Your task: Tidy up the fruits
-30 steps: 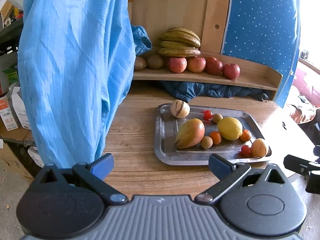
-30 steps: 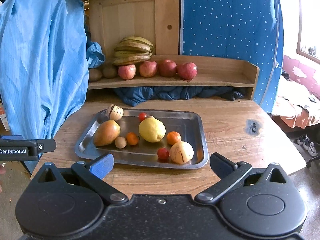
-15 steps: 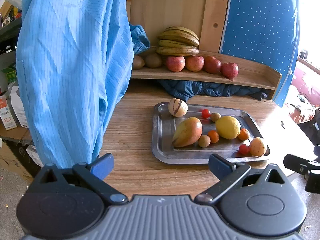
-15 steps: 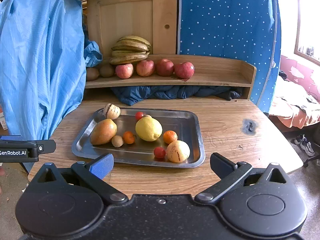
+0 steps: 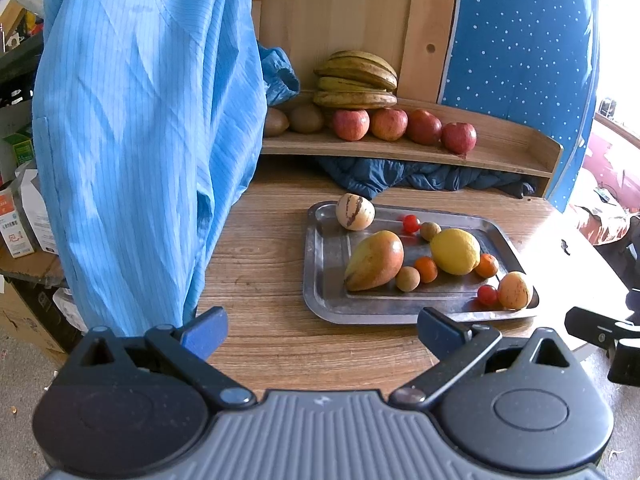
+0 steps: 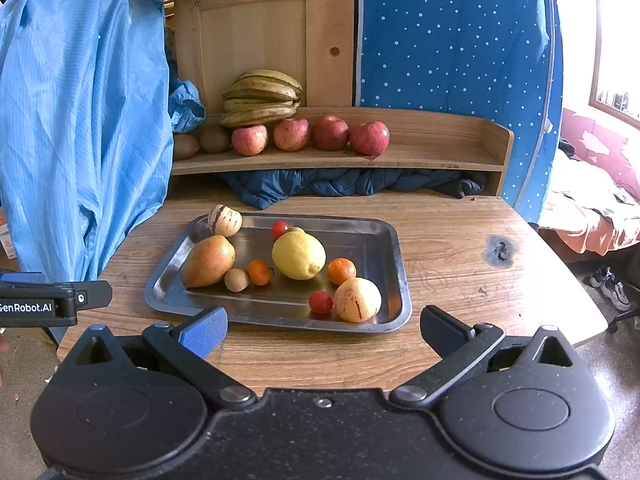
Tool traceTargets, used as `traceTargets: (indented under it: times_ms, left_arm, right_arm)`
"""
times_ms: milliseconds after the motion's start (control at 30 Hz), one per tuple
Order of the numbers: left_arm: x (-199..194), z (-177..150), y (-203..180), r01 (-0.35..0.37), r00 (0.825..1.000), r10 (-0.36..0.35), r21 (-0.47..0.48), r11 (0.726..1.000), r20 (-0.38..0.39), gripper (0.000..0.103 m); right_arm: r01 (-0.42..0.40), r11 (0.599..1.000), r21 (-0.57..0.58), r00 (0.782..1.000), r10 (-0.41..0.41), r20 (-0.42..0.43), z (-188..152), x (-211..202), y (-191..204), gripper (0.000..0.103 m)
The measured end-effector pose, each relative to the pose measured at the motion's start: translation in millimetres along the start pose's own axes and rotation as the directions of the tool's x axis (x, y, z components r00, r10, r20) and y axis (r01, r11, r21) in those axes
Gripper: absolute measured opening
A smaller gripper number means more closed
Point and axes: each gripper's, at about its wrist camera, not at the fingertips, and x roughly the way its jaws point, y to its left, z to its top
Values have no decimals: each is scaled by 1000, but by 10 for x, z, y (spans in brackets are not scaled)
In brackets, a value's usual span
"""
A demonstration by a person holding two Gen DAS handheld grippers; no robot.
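Observation:
A steel tray [image 6: 392, 248] [image 5: 320, 248] on the wooden table holds a mango [image 6: 207, 261] [image 5: 375, 260], a lemon [image 6: 298, 255] [image 5: 455, 251], two striped pepino melons [image 6: 357, 300] [image 6: 224, 220], small oranges [image 6: 341, 271], cherry tomatoes [image 6: 320, 302] and small brown fruits [image 6: 236, 279]. On the wooden shelf [image 6: 432, 156] behind lie bananas [image 6: 262, 96], several red apples [image 6: 330, 133] and kiwis [image 6: 214, 140]. My left gripper [image 5: 322, 326] stands open and empty at the table's near edge. My right gripper [image 6: 322, 326] is open too, just before the tray.
A blue striped garment [image 5: 140, 120] hangs at the table's left side. A dark blue cloth [image 6: 340, 184] is stuffed under the shelf. A blue dotted panel [image 6: 452, 40] stands behind. Boxes [image 5: 24, 216] sit far left; a dark burn mark [image 6: 499, 250] is on the table's right.
Both views have drifted slightly back and to the side, so the tray sits a little farther off. Both grippers stay open; no fruit has moved.

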Motion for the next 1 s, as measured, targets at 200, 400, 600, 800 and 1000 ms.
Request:
traceTargets:
  times_ms: [200,400,600,800,1000]
  left_arm:
    - [9,6,-13,5,1000,-5,1,1000,1,102]
    - [10,7,-14,6,1000,-6,1,1000,1,102]
    - [12,7,-11,5,1000,-5,0,1000,1,102]
    - [22,-5,-23,3,1000,-3,-2,1000,-1,102]
    - [23,-2,-23,2,1000,-2,-3,1000,-1,102]
  right_arm:
    - [5,1000,1,1000,-5,1,-12,2,-9,102]
    - [5,1000,0,1000,-5,0,-18,5,-14,102]
    - [3,1000,0,1000,-3,-1,-21,10,-15,102]
    - [5,1000,1,1000,-5,-1,-22,14,-10,102]
    - [-5,1000,-2,1000,5,-2,-21,18,7,102]
